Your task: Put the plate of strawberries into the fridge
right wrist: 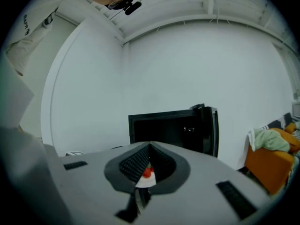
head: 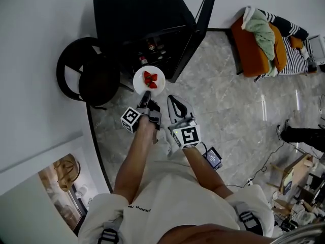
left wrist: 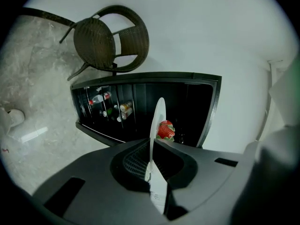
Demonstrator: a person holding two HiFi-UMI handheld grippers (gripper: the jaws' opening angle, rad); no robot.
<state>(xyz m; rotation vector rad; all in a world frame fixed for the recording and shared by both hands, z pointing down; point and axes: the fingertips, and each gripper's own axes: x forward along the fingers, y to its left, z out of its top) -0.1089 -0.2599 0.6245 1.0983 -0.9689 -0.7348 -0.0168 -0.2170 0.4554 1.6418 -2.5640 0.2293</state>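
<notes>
Forearms (head: 133, 159) run up from a cropped torso (head: 167, 200). Left claw (head: 146, 95) clamps the near rim of the white plate (head: 139, 83), strawberries (head: 150, 79) just beyond its tips; right claw (head: 175, 103), closed and empty, sits just beside. Beyond, on grey marble floor (head: 228, 111), stands the open black fridge (head: 137, 14), shelf contents dim, a wicker chair (head: 89, 72) to its left.

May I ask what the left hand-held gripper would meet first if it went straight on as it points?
Probably the interior of the open fridge: the left hand-held gripper, shut on the plate, points into it; depth is unclear.
</notes>
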